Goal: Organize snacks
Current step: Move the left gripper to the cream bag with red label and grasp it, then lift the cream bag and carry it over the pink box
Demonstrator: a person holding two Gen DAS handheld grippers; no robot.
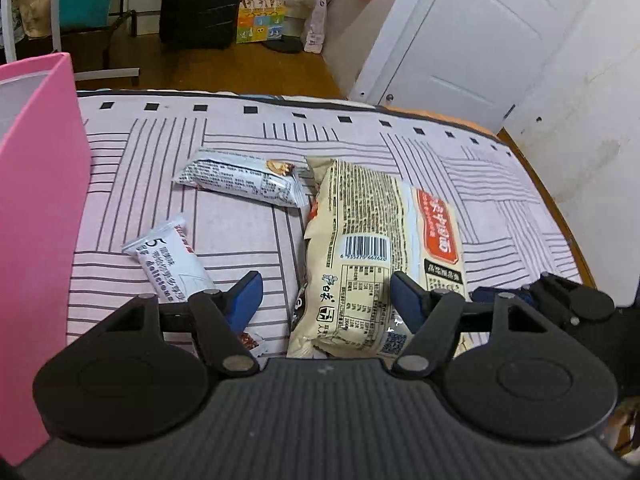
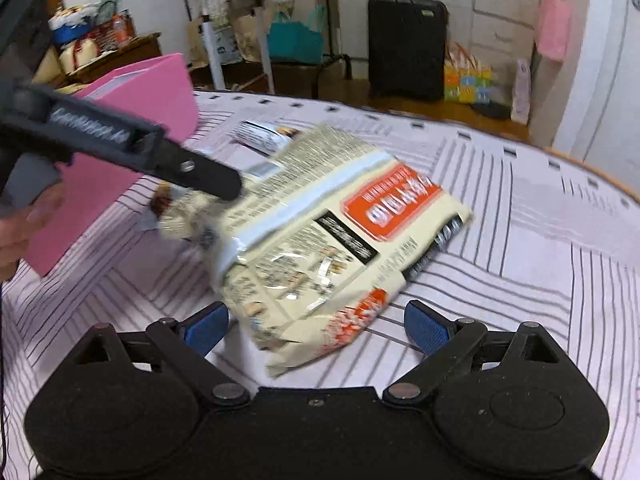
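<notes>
Large cream snack bag (image 1: 376,256) flat on the striped bed sheet (image 1: 500,216), centre of the left wrist view, lower edge lying between the spread blue pads of the left tool (image 1: 326,300), unclamped. Two small white bars, one (image 1: 244,178) above, one (image 1: 170,264) at lower left beside the left pad. Pink box (image 1: 36,216) walling off the left edge. Right tool (image 2: 316,326) likewise apart, straddling the bag's near corner, with the left tool's black arm crossing from upper left.

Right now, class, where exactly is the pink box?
The pink box stands on the striped sheet at the left edge of the left wrist view, left of the small white snack bar.
</notes>
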